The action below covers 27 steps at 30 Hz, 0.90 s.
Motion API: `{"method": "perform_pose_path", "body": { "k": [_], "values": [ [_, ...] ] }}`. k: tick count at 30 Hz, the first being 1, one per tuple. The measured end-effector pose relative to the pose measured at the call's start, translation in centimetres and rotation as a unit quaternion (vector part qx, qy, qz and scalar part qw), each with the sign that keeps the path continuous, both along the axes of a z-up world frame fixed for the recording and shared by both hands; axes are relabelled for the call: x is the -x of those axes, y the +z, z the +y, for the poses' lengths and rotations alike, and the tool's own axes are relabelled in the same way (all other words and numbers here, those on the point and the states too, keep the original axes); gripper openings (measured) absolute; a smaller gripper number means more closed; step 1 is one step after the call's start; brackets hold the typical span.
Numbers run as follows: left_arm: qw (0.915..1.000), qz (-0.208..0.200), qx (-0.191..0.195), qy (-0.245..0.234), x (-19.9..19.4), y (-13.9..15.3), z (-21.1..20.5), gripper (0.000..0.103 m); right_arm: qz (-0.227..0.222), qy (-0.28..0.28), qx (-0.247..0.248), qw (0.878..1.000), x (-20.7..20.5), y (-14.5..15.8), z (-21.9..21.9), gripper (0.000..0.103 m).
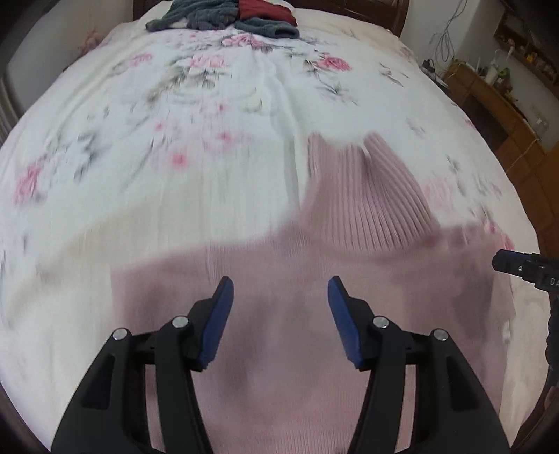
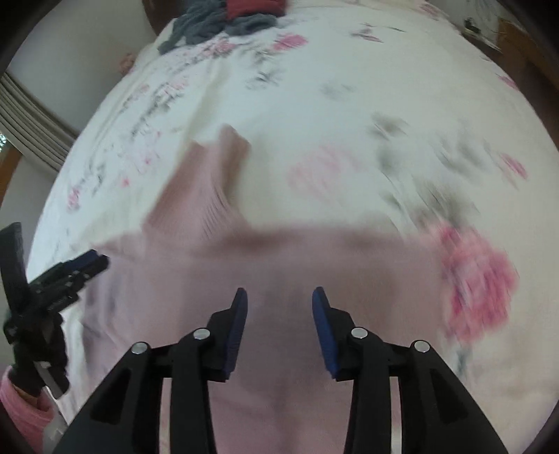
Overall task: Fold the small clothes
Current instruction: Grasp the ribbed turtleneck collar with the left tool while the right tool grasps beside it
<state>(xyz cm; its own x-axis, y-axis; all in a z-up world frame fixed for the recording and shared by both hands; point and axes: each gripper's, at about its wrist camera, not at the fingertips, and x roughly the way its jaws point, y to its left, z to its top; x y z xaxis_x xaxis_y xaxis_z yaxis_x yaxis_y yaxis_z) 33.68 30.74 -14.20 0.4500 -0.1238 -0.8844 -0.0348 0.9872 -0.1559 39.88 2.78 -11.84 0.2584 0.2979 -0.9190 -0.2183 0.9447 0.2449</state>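
A pale pink ribbed knit top (image 1: 367, 206) lies on the floral bedspread, its ribbed neck pointing away and its body spread under both grippers. My left gripper (image 1: 279, 290) hovers open over the body of the top, nothing between its blue pads. In the right wrist view the same pink top (image 2: 265, 265) stretches across the middle. My right gripper (image 2: 279, 300) stands open above it, holding nothing. The left gripper's tip (image 2: 87, 262) shows at the left edge there. The right gripper's black tip (image 1: 513, 265) shows at the right edge of the left wrist view. Both views are motion-blurred.
A heap of grey and dark red clothes (image 1: 230, 15) lies at the far end of the bed. The white bedspread (image 1: 174, 122) with pink flowers covers the bed. Wooden furniture (image 1: 496, 101) stands to the right. A pink sleeve (image 2: 21, 405) shows at lower left.
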Motion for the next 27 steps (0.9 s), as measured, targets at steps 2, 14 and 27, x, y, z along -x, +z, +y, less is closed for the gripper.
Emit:
{"method": "perform_pose_path", "body": {
  "k": [2,14,27],
  "values": [
    [0.9999,0.007,-0.012,-0.002,-2.6,-0.5,0.0,0.057,0.005,0.003,-0.009,1.0,-3.1,-0.5,1.9,0.041],
    [0.9982,0.05,0.008,-0.032,-11.1,-6.1,-3.2,0.033,0.084,-0.004,-0.045,0.995,-12.9,-7.3,7.7,0.048],
    [0.9922,-0.058,0.095,-0.057,-4.3,-1.1,-1.9,0.006,0.001,0.085,-0.186,0.979,-6.3,-0.4,4.1,0.01]
  ]
}}
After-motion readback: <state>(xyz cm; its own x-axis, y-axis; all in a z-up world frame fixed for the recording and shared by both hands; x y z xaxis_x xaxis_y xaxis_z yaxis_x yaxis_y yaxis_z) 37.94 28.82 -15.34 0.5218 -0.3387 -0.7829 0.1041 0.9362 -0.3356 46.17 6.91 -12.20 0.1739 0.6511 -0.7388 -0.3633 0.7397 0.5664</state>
